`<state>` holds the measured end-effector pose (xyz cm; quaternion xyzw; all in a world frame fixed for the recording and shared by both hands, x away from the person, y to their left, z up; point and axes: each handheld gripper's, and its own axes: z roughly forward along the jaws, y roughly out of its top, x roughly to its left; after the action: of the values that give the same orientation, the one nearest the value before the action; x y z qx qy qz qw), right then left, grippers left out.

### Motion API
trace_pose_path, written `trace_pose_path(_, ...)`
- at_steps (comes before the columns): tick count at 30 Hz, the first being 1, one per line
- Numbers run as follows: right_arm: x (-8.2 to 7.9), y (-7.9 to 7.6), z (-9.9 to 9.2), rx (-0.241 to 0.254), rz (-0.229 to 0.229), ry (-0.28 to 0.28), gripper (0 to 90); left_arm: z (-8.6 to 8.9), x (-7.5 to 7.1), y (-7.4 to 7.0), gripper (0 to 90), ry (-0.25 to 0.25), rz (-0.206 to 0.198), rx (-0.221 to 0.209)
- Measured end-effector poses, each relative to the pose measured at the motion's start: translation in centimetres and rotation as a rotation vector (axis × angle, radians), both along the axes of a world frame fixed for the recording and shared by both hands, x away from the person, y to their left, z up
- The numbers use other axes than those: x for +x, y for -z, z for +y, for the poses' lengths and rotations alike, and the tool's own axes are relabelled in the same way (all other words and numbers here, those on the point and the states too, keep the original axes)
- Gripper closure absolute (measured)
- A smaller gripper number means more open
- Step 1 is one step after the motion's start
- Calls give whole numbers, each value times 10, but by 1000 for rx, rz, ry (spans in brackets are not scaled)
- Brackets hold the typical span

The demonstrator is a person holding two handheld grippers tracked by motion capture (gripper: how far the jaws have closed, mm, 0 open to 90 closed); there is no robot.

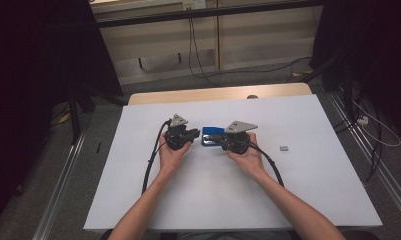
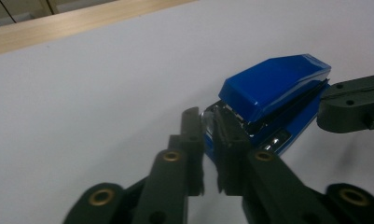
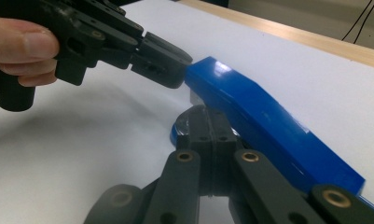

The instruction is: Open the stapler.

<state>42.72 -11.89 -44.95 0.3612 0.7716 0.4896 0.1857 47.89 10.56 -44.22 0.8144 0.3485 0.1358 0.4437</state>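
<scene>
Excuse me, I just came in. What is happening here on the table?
A person sits at a white table with a gripper in each hand, working on a blue stapler between them. The left gripper has its jaws nearly closed at the stapler's front end, on a metal part there. The right gripper has its jaws together low beside the stapler; whether they grip it is unclear. A small grey piece lies apart on the right.

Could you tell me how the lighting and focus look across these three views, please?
High view: dim, dark at both sides, the white table evenly lit. Left gripper view: the blue stapler is sharp with soft glare on its top, and the near jaws of the left hand-held gripper look slightly soft. Right gripper view: a highlight sits on the stapler's front, with soft shadows on the table.
</scene>
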Motion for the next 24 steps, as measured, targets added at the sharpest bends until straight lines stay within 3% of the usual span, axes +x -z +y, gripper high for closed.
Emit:
trace_pose_path(2, 2, 1, 2, -12, 2, 0, 900, -2, 1, 2, 898, 6, 3, 12)
trace_pose_path(8, 8, 4, 7, -69, 1, -9, 900, -7, 1, 1, 900, 26, 5, 31)
trace_pose_path(24, 12, 8, 13, -133, 25, 11, 900, -11, 1, 4, 900, 37, -7, 55)
